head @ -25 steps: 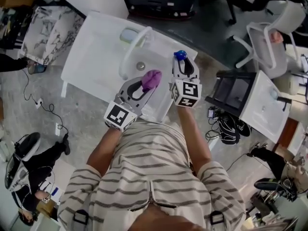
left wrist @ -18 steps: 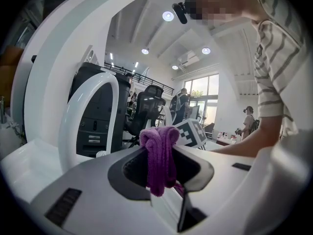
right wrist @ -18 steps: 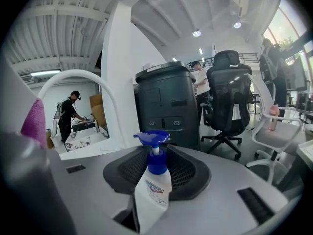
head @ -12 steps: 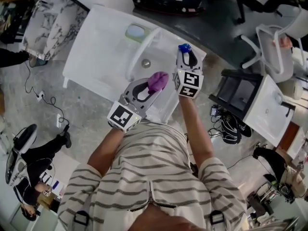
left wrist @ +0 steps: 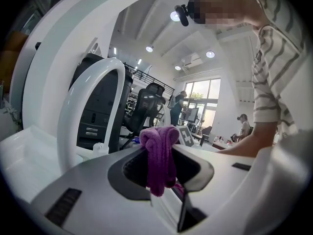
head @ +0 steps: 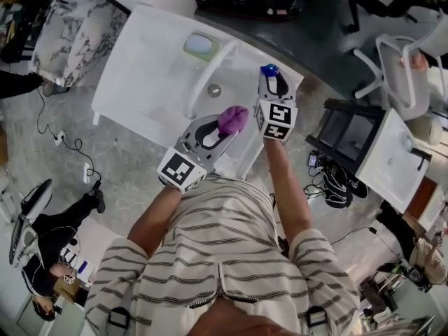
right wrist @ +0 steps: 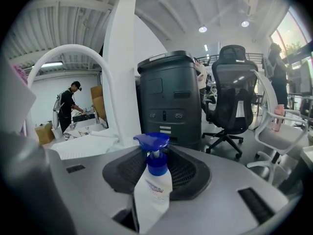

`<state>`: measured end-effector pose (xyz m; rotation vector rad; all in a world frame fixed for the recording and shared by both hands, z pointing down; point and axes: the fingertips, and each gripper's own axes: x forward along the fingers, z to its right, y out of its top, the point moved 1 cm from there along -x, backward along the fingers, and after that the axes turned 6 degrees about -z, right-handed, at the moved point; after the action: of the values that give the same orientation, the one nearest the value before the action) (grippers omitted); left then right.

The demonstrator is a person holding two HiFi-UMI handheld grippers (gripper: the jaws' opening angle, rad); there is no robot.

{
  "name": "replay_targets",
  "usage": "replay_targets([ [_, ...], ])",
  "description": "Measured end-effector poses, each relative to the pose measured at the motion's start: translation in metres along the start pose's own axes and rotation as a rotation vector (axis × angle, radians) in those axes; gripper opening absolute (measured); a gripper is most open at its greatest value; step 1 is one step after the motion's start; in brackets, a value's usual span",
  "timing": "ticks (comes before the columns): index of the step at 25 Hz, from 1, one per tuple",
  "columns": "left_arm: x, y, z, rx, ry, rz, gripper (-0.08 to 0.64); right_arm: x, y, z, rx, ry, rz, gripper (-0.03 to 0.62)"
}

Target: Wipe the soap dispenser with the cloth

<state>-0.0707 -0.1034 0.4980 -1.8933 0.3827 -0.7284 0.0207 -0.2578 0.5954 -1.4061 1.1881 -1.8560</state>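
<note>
Over sink (head: pixel 140 82), left tool (head: pixel 225 127) pinches cloth (head: pixel 234 118), right tool (head: pixel 271 82) clasps soap dispenser (right wrist: pixel 152 202), label (right wrist: pixel 154 187) hidden overhead

From the head view the room is bright and evenly lit from above, with only soft shadows on the floor (head: pixel 119 152). The white tabletop (head: pixel 140 75) is close to washed out. Straight lines bow toward the edges (a very wide lens). Both gripper views sit in a round frame with black corners.

In the left gripper view, round ceiling lamps (left wrist: pixel 210 54) flare white and a window (left wrist: pixel 198 92) far behind is overexposed. The purple cloth (left wrist: pixel 159 155) is sharp, while the nearest foreground is soft.

In the right gripper view more lamps glare overhead and daylight burns out the right edge. The dispenser (right wrist: pixel 152 190) reads clearly, though its label is slightly blurred.
</note>
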Motion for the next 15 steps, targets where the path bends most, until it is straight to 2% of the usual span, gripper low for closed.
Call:
replay_targets([
  [2, 0.000, 0.001, 0.000, 0.002, 0.002, 0.001, 0.118, 0.001, -0.001, -0.002, -0.004, 0.013, -0.008, 0.149],
  [5, 0.000, 0.005, 0.000, 0.001, 0.004, 0.014, 0.118, 0.001, -0.003, -0.008, 0.000, 0.046, -0.024, 0.219],
  [15, -0.001, 0.010, 0.011, 0.013, 0.044, 0.029, 0.117, -0.026, -0.001, -0.009, 0.021, 0.074, 0.003, 0.207],
])
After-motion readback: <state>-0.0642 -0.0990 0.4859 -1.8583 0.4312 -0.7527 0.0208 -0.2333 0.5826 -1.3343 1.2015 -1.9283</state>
